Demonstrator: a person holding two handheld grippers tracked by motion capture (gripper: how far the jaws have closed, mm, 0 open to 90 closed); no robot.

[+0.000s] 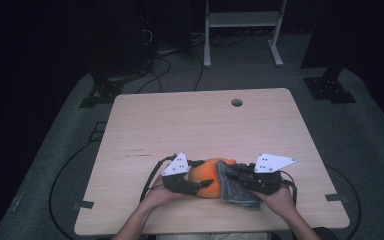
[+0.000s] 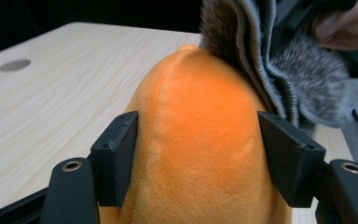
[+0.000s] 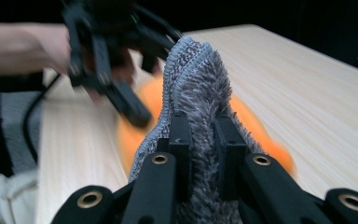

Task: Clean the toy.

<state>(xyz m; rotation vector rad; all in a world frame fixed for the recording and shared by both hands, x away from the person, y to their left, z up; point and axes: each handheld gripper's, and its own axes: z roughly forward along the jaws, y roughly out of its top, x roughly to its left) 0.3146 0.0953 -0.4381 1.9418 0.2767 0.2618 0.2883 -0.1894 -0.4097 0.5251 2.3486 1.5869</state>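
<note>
At the near edge of a light wooden table (image 1: 190, 125), a person works two hand-held grippers on an orange plush toy (image 1: 206, 178) that lies just left of a grey fuzzy cloth (image 1: 232, 187). The left gripper (image 2: 196, 154) has its jaws spread around the toy's rounded body, one pressing each flank. The right gripper (image 3: 204, 140) has its jaws pinched tight on a fold of the cloth, whose knitted edge rises upright between them. The cloth drapes against the toy's right side, touching it. A round cable hole (image 1: 237, 102) sits near the table's far edge, well apart from the work.
</note>
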